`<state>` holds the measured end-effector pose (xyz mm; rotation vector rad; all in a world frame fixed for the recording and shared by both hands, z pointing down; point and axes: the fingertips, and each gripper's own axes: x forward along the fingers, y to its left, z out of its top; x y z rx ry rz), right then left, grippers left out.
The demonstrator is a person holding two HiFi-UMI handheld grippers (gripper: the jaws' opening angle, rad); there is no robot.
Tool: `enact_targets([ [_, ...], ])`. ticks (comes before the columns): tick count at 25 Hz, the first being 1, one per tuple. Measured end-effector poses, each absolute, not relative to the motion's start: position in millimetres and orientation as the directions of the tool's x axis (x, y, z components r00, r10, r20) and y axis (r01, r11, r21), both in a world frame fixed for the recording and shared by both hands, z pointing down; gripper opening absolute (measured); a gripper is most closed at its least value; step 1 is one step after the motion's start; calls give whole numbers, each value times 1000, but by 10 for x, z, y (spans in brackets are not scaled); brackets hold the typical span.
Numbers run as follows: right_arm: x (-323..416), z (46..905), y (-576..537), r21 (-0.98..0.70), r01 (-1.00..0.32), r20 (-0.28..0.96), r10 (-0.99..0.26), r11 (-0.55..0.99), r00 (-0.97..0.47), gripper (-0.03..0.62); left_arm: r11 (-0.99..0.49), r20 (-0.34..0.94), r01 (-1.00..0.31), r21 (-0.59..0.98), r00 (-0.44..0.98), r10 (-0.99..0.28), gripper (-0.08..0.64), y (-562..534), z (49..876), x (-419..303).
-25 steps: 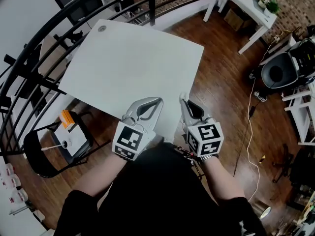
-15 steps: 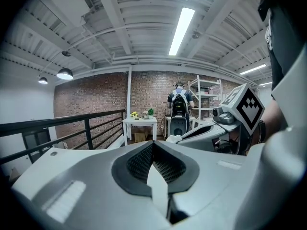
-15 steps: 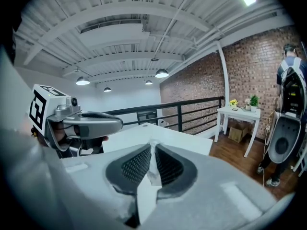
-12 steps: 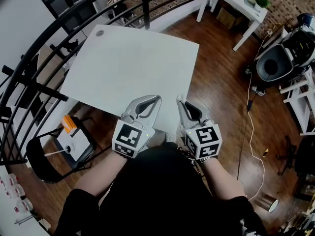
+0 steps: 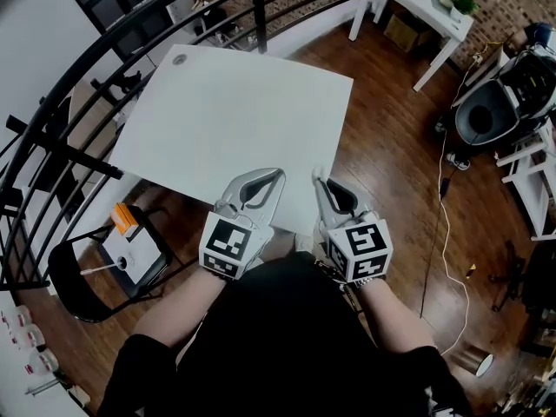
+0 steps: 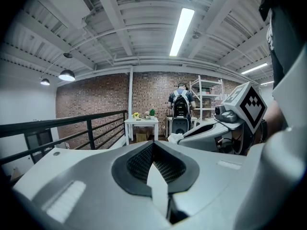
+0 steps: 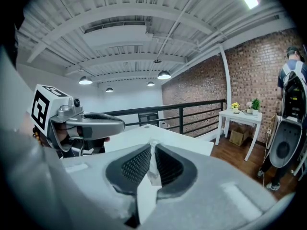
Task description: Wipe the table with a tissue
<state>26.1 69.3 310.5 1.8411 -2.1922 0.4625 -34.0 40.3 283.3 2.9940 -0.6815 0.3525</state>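
The white table (image 5: 226,111) fills the upper middle of the head view and its top is bare. Both grippers hover side by side over its near edge. My left gripper (image 5: 279,175) has its jaws closed tip to tip with nothing between them (image 6: 153,145). My right gripper (image 5: 320,177) is shut on a small crumpled white tissue (image 7: 152,170). The tissue also shows as a white tuft (image 6: 175,138) at that gripper's tip in the left gripper view. The tissue is held a little above the table's near right edge.
A black curved railing (image 5: 52,137) runs round the table's far and left sides. A black chair (image 5: 91,276) holding a box (image 5: 130,248) stands to the left. A white side table (image 5: 417,3), a dark machine (image 5: 491,115) and a floor cable (image 5: 439,224) lie right. A person with a backpack (image 6: 181,102) stands far off.
The head view has shifted slightly, so the table sits a little higher in the frame. Both grippers keep the same pose and places near the table's front edge.
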Motion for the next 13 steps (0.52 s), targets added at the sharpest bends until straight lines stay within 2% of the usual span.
enact_targets([
  [13,278,3114,688,-81,-985,383,-908,153,-172,17,-903,235,-430,3,878,-418,15,404,2849,-318],
])
